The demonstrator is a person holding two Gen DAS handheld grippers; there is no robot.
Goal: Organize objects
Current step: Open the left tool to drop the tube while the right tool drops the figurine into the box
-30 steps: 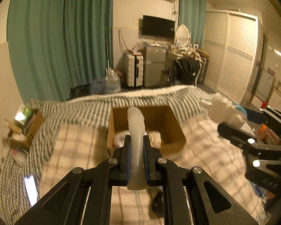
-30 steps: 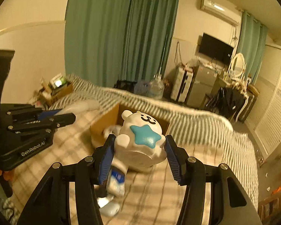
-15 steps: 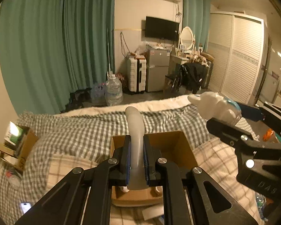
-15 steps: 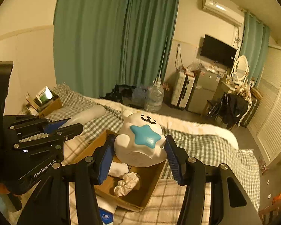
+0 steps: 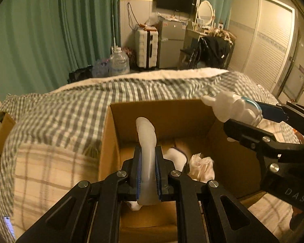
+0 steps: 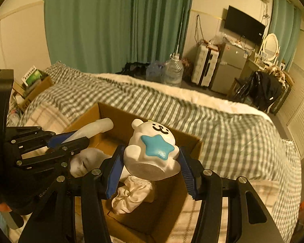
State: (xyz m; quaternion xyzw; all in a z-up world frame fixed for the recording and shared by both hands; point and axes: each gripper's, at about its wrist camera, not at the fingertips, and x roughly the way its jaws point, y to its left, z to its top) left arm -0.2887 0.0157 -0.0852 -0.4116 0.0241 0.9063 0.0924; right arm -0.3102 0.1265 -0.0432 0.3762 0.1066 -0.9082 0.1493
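Note:
My left gripper (image 5: 147, 158) is shut on a pale translucent tube-shaped bottle (image 5: 146, 137) and holds it over the open cardboard box (image 5: 109, 133) on the bed. My right gripper (image 6: 151, 162) is shut on a white bear figure with a blue star (image 6: 152, 147), held above the same box (image 6: 194, 147). The bear also shows in the left wrist view (image 5: 231, 107), over the box's right wall. The left gripper (image 6: 56, 141) with its bottle (image 6: 95, 127) shows at the left of the right wrist view. Crumpled white cloth items (image 5: 201, 166) lie inside the box.
The box rests on a bed with a checked blanket (image 5: 56, 117). A small box of items (image 6: 34, 81) stands at the bed's left side. Water jugs (image 6: 172, 70), a suitcase (image 5: 147, 48) and green curtains (image 6: 111, 24) lie beyond the bed. A phone (image 5: 9, 224) lies at lower left.
Both grippers have come down and forward over the box, still holding their objects. The box now fills the lower middle of both views.

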